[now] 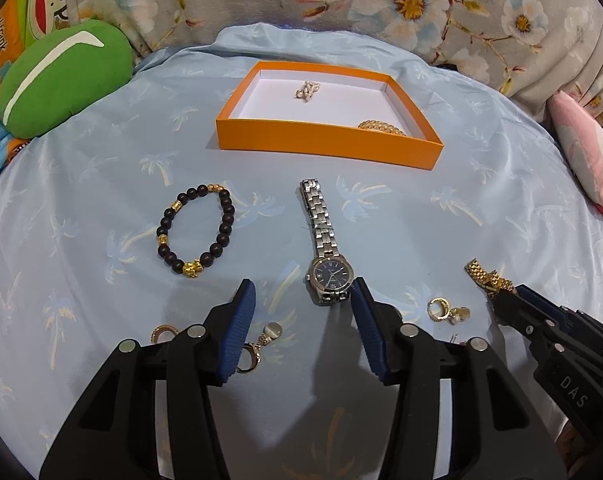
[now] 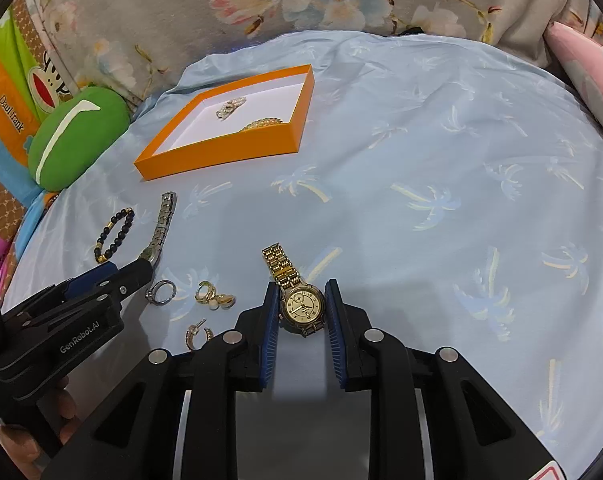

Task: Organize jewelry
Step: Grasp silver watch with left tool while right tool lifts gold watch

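A pale blue sheet (image 1: 101, 208) with a palm print covers the bed, and an orange box (image 1: 325, 142) sits on it at the far side. Inside the box lie a pearl piece (image 1: 307, 91) and a gold bracelet (image 1: 381, 127).

Nearer than the box, the left tool (image 1: 301, 304) stands half apart with nothing gripped; its right pad touches or overlaps the case of the silver watch (image 1: 328, 276), whose band stretches toward the box.

Right of that watch, the right tool (image 2: 301, 306) is clamped on the gold watch (image 2: 302, 306), its pads pressing both sides of the case.

Left of the silver watch lies a bead bracelet (image 1: 197, 232). Earrings (image 1: 447, 312) and a silver ring (image 2: 161, 291) lie between the two tools.
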Tool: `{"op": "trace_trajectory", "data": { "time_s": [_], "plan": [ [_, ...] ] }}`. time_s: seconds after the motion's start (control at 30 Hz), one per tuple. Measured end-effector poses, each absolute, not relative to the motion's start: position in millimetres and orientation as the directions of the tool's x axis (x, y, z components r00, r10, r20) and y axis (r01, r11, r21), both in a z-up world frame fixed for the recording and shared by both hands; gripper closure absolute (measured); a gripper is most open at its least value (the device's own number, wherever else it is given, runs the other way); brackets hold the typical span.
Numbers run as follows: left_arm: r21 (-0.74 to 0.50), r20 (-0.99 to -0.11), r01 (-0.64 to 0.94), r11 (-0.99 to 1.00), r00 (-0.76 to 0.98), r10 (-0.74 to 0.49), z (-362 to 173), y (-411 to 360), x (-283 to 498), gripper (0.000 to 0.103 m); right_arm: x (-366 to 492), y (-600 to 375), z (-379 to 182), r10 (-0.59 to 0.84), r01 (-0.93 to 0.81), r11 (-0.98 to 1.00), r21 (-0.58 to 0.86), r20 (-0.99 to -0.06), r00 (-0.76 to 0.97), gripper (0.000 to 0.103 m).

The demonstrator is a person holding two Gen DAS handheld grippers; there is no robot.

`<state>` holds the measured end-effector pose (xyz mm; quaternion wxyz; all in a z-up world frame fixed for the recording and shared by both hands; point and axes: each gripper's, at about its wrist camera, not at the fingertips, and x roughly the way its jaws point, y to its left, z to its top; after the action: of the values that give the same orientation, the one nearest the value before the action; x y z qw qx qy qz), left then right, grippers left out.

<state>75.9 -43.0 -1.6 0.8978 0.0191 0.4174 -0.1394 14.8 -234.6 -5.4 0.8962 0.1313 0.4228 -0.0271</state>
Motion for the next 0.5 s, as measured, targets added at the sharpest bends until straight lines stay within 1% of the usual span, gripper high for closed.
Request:
{"op": "trace_trajectory", "data": {
  "time_s": [0.1,0.23,0.27,0.3,0.37,0.5],
  "plan": [
    [-0.099,-0.756,0.276,0.956,0.604,-0.252,-0.6,-45.8,77.3,0.056,15.4,-234.7,-5.5,0.064,0.157,0.964,0.213,-0.765,0.641,0.081],
    [-0.083,-0.762,0.282,0.956,0.6,-0.243,-0.6,-55.9,80.1,0.057,15.4,-234.8,-5.4,0.065,0.157,0.964,0.213,-0.765,0.641,0.081],
    [-0.068,-0.763,0.28,0.957,0.603,-0.231,-1.1,-59.0,80.2,0.062,15.4,-234.8,-5.3,0.064,0.156,0.965,0.212,-0.765,0.641,0.081],
    [-0.054,-0.763,0.281,0.958,0.608,-0.221,-1.4,-61.3,79.7,0.071,15.5,-234.9,-5.3,0.064,0.156,0.965,0.212,-0.765,0.64,0.081],
    [-0.04,-0.76,0.283,0.958,0.614,-0.213,-1.9,-64.7,80.0,0.078,15.5,-234.9,-5.2,0.065,0.156,0.965,0.212,-0.765,0.64,0.081],
    [-0.064,-0.754,0.292,0.954,0.612,-0.237,-1.8,-61.8,80.3,0.078,15.7,-234.8,-5.1,0.066,0.156,0.964,0.214,-0.765,0.641,0.08]
  ]
}}
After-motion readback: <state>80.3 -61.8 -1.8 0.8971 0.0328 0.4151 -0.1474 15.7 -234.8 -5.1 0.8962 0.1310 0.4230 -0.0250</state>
